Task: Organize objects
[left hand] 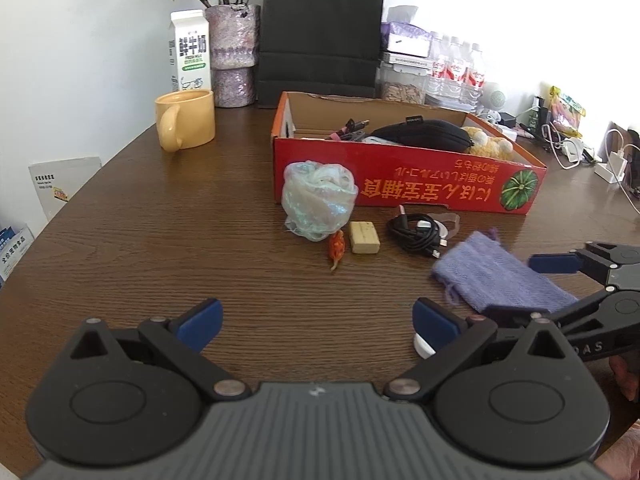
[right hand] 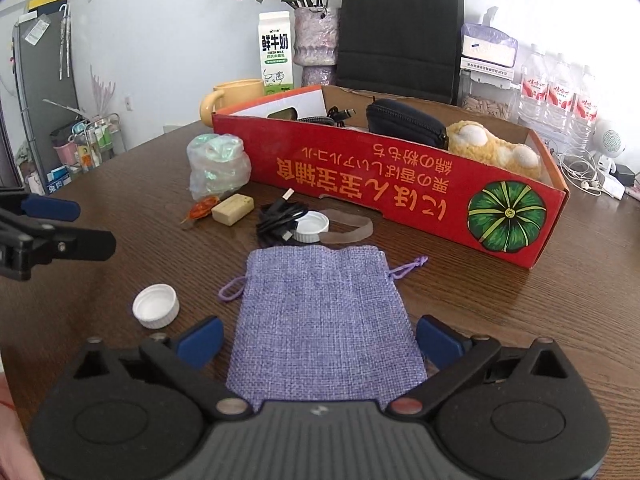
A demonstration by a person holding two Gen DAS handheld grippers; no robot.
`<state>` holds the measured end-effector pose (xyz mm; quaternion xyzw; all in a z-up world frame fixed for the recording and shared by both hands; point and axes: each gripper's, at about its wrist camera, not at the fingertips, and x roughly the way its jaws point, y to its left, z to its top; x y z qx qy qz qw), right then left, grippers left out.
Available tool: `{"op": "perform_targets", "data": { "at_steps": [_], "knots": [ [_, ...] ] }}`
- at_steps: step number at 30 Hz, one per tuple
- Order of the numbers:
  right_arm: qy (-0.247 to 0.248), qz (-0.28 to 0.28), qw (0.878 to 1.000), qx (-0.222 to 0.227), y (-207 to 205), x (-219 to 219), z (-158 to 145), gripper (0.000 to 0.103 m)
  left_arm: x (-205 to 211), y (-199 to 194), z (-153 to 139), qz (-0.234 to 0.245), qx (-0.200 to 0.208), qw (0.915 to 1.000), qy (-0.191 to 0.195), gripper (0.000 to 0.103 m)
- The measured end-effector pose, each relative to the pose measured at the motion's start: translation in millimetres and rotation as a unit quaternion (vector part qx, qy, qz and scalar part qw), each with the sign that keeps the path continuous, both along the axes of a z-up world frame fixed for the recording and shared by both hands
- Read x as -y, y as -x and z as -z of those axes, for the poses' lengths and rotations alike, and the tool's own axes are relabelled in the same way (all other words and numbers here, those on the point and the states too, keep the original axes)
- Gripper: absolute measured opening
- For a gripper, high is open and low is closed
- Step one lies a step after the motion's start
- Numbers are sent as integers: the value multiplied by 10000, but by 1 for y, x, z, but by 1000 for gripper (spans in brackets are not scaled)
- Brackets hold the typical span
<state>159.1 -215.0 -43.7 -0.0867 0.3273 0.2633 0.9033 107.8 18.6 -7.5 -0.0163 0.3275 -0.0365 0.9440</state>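
Note:
A red cardboard box [left hand: 404,184] [right hand: 400,184] stands on the brown table and holds a black pouch [right hand: 404,122], cables and a yellow plush toy [right hand: 492,152]. In front of it lie a crumpled plastic bag [left hand: 318,200] [right hand: 218,166], an orange wrapper [left hand: 336,246], a tan block [left hand: 364,237] [right hand: 233,208], a black cable [left hand: 418,234] [right hand: 280,218] and a purple drawstring pouch [left hand: 496,276] [right hand: 324,320]. My right gripper [right hand: 318,340] is open with the pouch's near end between its fingers. My left gripper [left hand: 318,320] is open and empty over bare table.
A white bottle cap [right hand: 156,306] lies left of the pouch; another cap [right hand: 310,226] sits by the cable. A yellow mug [left hand: 186,124], milk carton [left hand: 190,52], vase [left hand: 234,56], black paper bag [left hand: 320,36] and water bottles [right hand: 556,96] stand behind the box.

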Motion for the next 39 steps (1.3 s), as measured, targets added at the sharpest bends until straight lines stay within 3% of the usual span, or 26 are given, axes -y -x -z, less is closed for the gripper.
{"op": "perform_targets", "data": {
  "at_steps": [2, 3, 6, 7, 13, 16, 22, 23, 24, 39],
  "knots": [
    [-60, 9, 9999, 80, 2, 2, -2, 74, 5, -1, 1, 69, -17, 10000, -13, 103],
    [-81, 13, 9999, 108, 3, 3, -2, 69, 7, -2, 1, 105, -28, 9999, -18, 103],
    [-136, 102, 9997, 192, 4, 5, -4, 32, 16, -2, 3, 251, -49, 9997, -35, 103],
    [-145, 194, 9995, 222, 4, 7, -5, 14, 19, -2, 4, 303, -51, 9995, -41, 103],
    [-405, 565, 9965, 455, 8, 18, -10, 10, 40, -4, 10, 607, -116, 9981, -64, 102],
    [-436, 630, 9955, 553, 10, 20, -12, 10, 50, -4, 13, 761, -151, 9969, -87, 93],
    [-559, 736, 9941, 563, 10, 26, -13, 10, 62, -7, 20, 868, -231, 9958, -174, 58],
    [-575, 745, 9940, 555, 9, 26, -12, 10, 63, -6, 21, 900, -192, 9956, -197, 37],
    [-587, 754, 9939, 553, 9, 26, -12, 10, 63, -6, 21, 946, -163, 9952, -181, 29],
    [-856, 596, 9928, 584, 10, 25, -17, 10, 56, -15, -3, 733, 267, 9969, -53, 29]
  ]
}}
